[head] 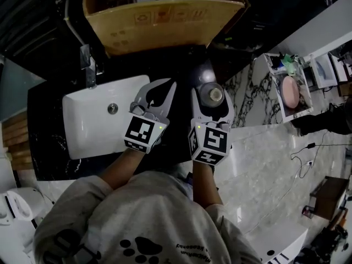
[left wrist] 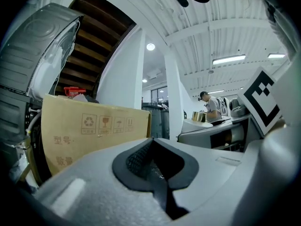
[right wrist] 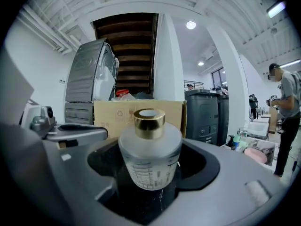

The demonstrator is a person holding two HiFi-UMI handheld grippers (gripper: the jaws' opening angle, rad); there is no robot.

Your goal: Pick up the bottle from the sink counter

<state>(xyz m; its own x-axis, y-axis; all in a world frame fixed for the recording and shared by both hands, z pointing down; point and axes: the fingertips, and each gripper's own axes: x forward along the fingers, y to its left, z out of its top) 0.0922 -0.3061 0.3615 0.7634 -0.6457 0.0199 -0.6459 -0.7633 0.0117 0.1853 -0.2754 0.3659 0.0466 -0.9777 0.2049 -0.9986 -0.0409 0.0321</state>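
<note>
Right hand-held gripper (right wrist: 150, 149) spread around bottle (right wrist: 149, 161), upright on table (head: 47, 147), seemingly untouched. Left hand-held gripper (left wrist: 151, 142) closed, empty. Best centred on body, squeezed evenly, lifted straight.

The head view looks steeply down from above the person onto the sink (head: 82, 131), with the cardboard box (head: 165, 15) at the top of the frame. The left gripper view sits low and close behind the left gripper (left wrist: 153, 149), facing level; the same box fills its left side. The right gripper view rides just as low behind the right gripper (right wrist: 151, 159), facing the bottle (right wrist: 149, 140) at center, very near, with the box behind it. The head view sees that bottle from above.
</note>
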